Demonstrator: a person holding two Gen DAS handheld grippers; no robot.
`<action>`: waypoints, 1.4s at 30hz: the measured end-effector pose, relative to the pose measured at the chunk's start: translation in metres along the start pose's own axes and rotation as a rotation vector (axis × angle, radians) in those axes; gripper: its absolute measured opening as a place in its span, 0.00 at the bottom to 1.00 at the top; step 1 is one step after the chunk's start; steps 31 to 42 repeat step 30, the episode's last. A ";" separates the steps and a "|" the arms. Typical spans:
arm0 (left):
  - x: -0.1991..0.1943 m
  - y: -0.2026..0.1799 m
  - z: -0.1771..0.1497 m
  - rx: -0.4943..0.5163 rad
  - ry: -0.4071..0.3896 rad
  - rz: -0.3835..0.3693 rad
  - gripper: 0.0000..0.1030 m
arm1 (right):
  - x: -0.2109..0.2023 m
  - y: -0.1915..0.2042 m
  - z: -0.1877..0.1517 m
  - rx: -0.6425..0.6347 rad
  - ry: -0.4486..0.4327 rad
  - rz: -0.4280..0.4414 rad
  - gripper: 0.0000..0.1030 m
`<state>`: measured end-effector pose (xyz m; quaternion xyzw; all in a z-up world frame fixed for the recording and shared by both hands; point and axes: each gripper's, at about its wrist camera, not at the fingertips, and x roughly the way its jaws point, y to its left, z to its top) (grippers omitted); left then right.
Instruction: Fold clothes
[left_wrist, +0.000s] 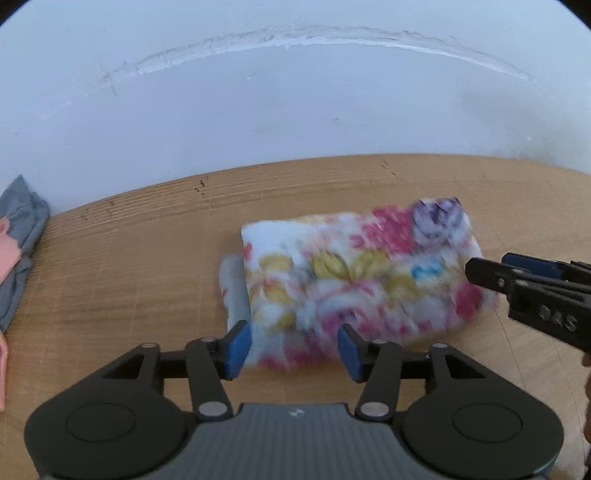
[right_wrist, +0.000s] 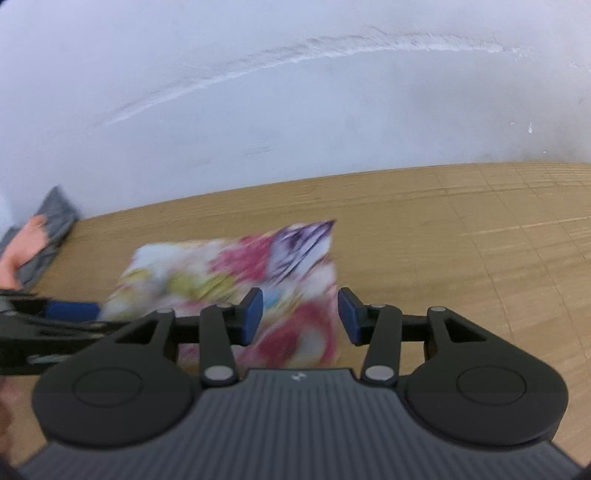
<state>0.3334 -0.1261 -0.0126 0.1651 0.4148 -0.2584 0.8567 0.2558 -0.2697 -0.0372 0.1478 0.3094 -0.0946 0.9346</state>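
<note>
A floral-print garment (left_wrist: 354, 273) is lying folded into a compact rectangle on the wooden desk (left_wrist: 129, 266), with a grey layer (left_wrist: 234, 291) peeking out at its left edge. Judging by that tidy shape, this piece looks close to finished.

The left tool (left_wrist: 293, 349) is hovering at its near edge, jaws parted and gripping nothing. The right tool (right_wrist: 300, 314) is likewise standing open and empty over the garment's right part. Both seem to be flanking it for a last adjustment.

Grey and pink clothes (left_wrist: 20, 240) are waiting at the desk's left end, likely next.

Blurred lettering on the right tool's side is reading roughly "DAS".
</note>
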 end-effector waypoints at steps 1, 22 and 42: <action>-0.003 -0.003 -0.004 -0.001 0.000 -0.008 0.60 | -0.011 0.006 -0.005 -0.011 0.009 0.008 0.46; -0.161 -0.002 -0.115 -0.001 -0.018 -0.097 0.78 | -0.180 0.079 -0.083 -0.009 0.008 -0.056 0.46; -0.204 0.003 -0.180 0.064 -0.022 -0.096 0.83 | -0.228 0.102 -0.129 -0.009 0.027 -0.038 0.46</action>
